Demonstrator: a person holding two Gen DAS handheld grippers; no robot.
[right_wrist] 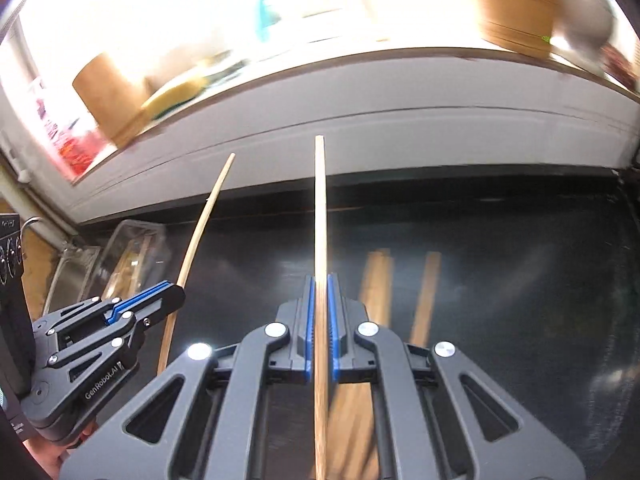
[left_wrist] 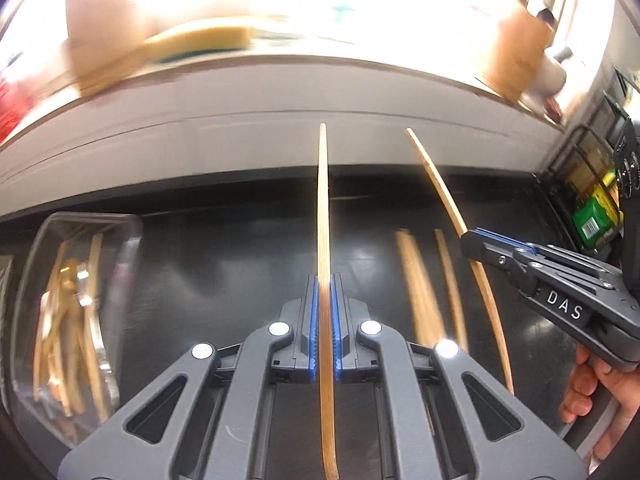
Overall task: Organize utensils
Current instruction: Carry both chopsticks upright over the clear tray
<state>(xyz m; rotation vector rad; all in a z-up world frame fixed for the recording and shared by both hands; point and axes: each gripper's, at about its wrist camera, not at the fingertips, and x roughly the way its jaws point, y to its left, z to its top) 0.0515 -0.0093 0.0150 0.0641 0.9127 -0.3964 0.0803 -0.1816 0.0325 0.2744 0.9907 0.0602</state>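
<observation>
My left gripper [left_wrist: 324, 280] is shut on a wooden chopstick [left_wrist: 323, 200] that points forward above the black counter. My right gripper [right_wrist: 320, 280] is shut on another wooden chopstick [right_wrist: 320, 208], also held in the air. In the left wrist view the right gripper [left_wrist: 472, 240] shows at the right with its chopstick [left_wrist: 440, 192]. In the right wrist view the left gripper [right_wrist: 176, 294] shows at the lower left with its chopstick [right_wrist: 200, 224]. Several more chopsticks [left_wrist: 416, 280] lie on the counter, and they also show in the right wrist view [right_wrist: 376, 280]. A clear container [left_wrist: 72, 312] at the left holds several utensils.
The black counter [left_wrist: 224, 264] ends at a white ledge [left_wrist: 240, 148] behind it. A sponge [left_wrist: 200, 40] and brown cylinders [left_wrist: 516, 52] sit above the ledge. A wire rack with a green box [left_wrist: 596, 216] stands at the far right. A metal tray [right_wrist: 72, 276] lies left of the container [right_wrist: 132, 256].
</observation>
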